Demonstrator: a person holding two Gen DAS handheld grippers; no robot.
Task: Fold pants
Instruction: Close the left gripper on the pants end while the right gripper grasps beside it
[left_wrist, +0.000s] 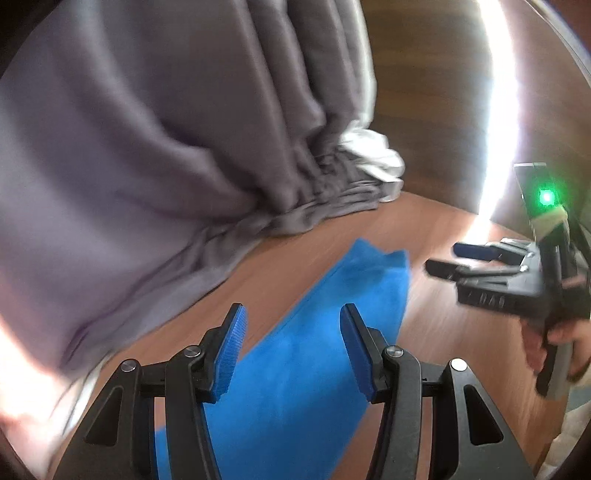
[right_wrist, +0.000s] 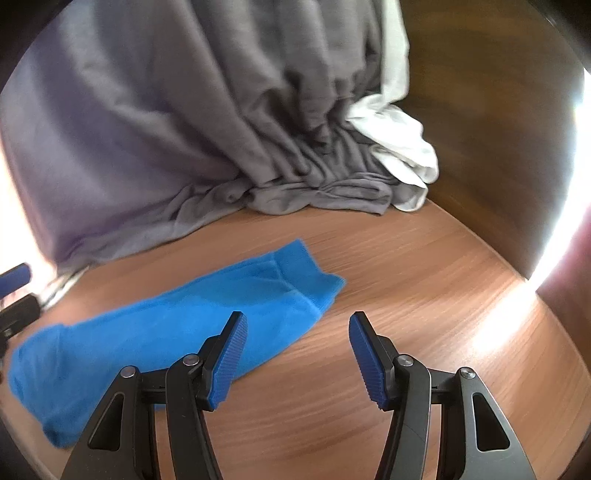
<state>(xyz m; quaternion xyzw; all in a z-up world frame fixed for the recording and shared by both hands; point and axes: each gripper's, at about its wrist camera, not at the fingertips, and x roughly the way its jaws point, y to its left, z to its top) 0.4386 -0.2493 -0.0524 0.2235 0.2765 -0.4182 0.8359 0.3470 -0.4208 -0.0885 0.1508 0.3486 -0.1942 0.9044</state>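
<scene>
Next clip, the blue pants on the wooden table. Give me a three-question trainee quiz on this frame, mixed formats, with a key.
1. True or false: the left gripper is shut on the blue pants.
2. Multiple choice: the right gripper is a) open and empty, b) shut on cloth, c) out of view.
3. Fill in: behind the pants, the grey curtain bunches onto the wooden ____.

Key: 1 false, its jaws are open with the pants lying below; 2 a; 3 table.
</scene>
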